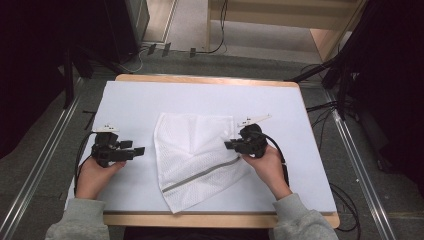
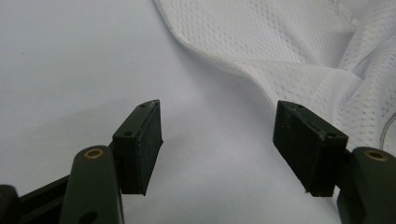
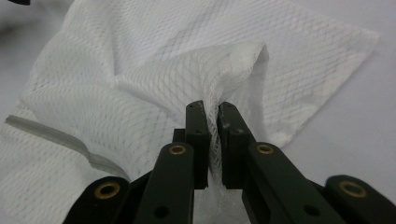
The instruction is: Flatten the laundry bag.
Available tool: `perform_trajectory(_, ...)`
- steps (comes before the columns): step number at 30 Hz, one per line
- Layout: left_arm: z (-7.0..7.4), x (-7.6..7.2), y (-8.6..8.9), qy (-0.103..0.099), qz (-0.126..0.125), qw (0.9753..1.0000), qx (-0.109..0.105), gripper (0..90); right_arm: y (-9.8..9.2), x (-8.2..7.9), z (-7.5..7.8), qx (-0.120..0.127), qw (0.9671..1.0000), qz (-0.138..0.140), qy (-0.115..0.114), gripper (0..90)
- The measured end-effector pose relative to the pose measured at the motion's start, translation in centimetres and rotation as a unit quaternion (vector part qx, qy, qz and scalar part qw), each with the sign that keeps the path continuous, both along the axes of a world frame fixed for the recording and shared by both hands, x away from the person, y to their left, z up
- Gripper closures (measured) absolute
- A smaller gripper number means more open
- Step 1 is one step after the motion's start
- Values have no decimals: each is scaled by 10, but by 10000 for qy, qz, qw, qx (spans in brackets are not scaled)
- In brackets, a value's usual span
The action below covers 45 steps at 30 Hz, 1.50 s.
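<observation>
A white mesh laundry bag (image 1: 195, 155) with a grey zipper strip (image 1: 200, 175) lies crumpled in the middle of the white table top (image 1: 135, 100). My right gripper (image 1: 231, 145) is at the bag's right edge, and in the right gripper view it (image 3: 211, 109) is shut on a pinched fold of the mesh bag (image 3: 140, 84). My left gripper (image 1: 139, 150) rests just left of the bag; its jaws stand wide apart with nothing between them (image 2: 217, 135), and the bag's edge (image 2: 261, 51) lies just beyond them.
The table has a wooden rim (image 1: 205, 80) and stands on grey floor with metal rails (image 1: 45, 155) at both sides. Cables (image 1: 325, 107) trail off to the right. Bare table surface lies behind and to the left of the bag.
</observation>
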<state>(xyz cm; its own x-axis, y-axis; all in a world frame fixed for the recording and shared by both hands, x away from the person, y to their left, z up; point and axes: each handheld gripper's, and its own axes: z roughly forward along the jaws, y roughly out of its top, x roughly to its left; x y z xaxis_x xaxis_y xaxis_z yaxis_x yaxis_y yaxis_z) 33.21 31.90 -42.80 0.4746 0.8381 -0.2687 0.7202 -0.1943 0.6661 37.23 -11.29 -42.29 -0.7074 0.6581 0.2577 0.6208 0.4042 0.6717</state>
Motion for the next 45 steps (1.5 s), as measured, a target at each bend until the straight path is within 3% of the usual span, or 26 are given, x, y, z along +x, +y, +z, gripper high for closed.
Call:
perform_trajectory(8, 0, 7, -7, 7, -112, 9999, 16, 337, -3, -25, -2, -33, 9999, 77, 69, 858)
perform_trajectory(24, 0, 22, -24, 31, -391, 9992, 49, 337, -14, -58, -15, -87, 9994, 120, 313, 857)
perform_trajectory(27, 0, 25, -27, 44, -450, 9990, 60, 337, -16, -63, -19, -126, 9993, 133, 313, 797)
perform_trajectory(31, 0, 27, -31, 27, -489, 9988, 47, 338, -22, -65, -15, -61, 9999, 119, 64, 688)
perform_trajectory(36, 0, 29, -31, 29, -491, 9988, 30, 340, -40, -65, 1, 207, 9994, -63, -274, 627)
perform_trajectory(40, 0, 29, -32, 40, -493, 9988, 34, 340, -51, -63, 11, 277, 9981, -200, -509, 615)
perform_trajectory(45, 1, 27, -32, 60, -472, 9989, 26, 348, -54, -54, 13, 253, 9975, -352, -554, 623)
